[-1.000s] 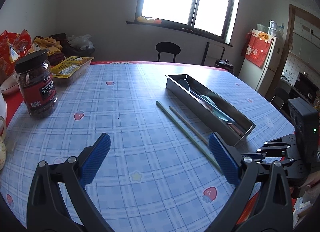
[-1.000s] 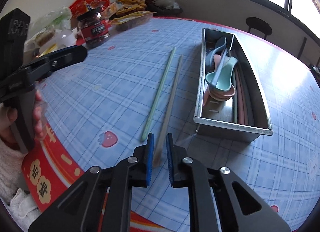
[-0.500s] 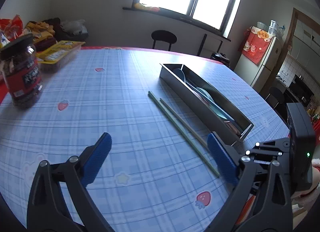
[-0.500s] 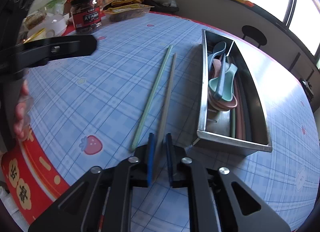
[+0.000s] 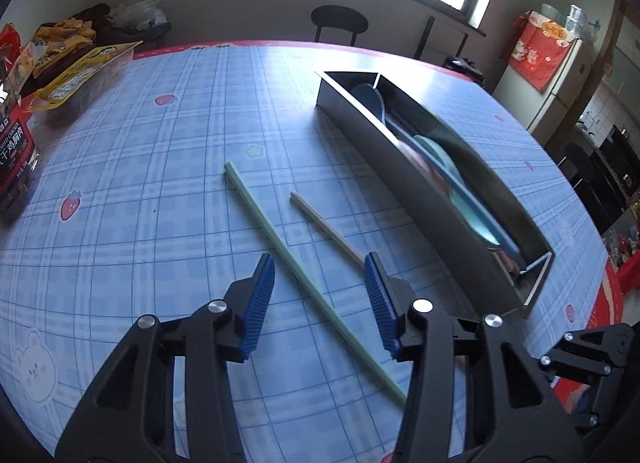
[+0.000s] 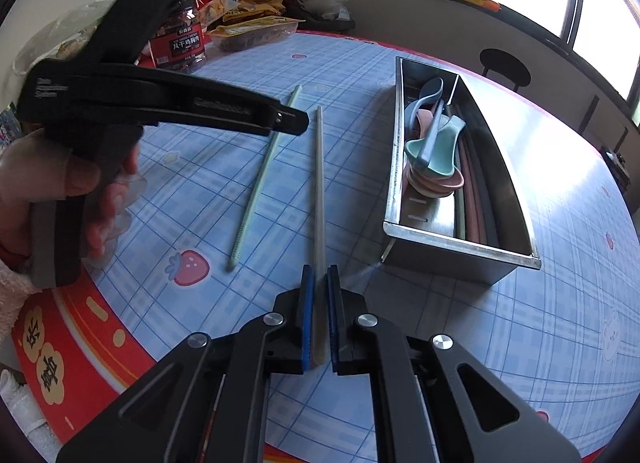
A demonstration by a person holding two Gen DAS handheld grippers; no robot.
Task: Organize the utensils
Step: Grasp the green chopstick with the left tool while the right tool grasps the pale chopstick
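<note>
Currently logged: your right gripper [image 6: 319, 283] clenched the beige chopstick [image 6: 319, 183] — apparently lifted; your left gripper [image 5: 320, 287] gaped over the green chopstick [image 5: 280, 239].

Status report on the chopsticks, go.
Right hand-held gripper shut on beige chopstick. Left hand-held gripper open, straddling green chopstick lying on the table. Metal tray beside them holds spoons. Nothing blocking.

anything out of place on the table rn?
Two chopsticks lie outside the steel tray: the green chopstick loose on the cloth, the beige chopstick clamped at one end by the right tool. Left tool open above green.
</note>
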